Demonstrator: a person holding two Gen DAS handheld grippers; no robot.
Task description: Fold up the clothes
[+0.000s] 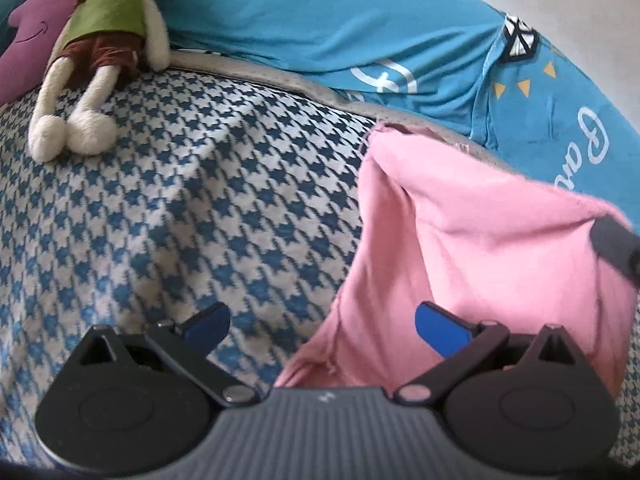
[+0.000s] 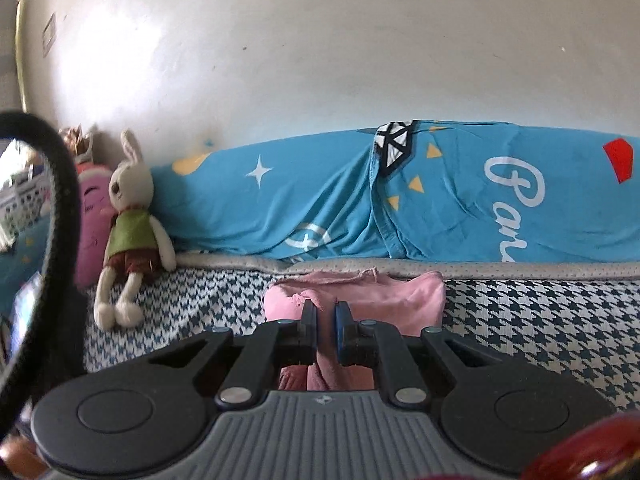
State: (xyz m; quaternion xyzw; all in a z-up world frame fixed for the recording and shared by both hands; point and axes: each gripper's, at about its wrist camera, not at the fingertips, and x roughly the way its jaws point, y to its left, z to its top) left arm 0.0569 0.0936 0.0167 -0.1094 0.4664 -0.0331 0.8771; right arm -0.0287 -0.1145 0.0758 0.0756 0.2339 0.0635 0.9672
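A pink garment [image 1: 472, 248] lies bunched on the houndstooth bed cover [image 1: 180, 208], with one edge lifted at the right. My left gripper [image 1: 324, 324] is open wide just above it: its right pad sits over the pink cloth, its left pad over the bed cover. At the right edge of the left wrist view a dark finger [image 1: 616, 248] holds up the garment's raised corner. In the right wrist view my right gripper [image 2: 325, 320] is shut on a fold of the pink garment [image 2: 384, 296], and pink cloth shows between and below its pads.
A rabbit plush toy [image 2: 128, 224] and a pink-purple cushion [image 2: 92, 216] lie at the left on the bed. A blue printed sheet [image 2: 460, 200] covers a long bolster along the white wall. A black strap [image 2: 60, 184] curves across the left side.
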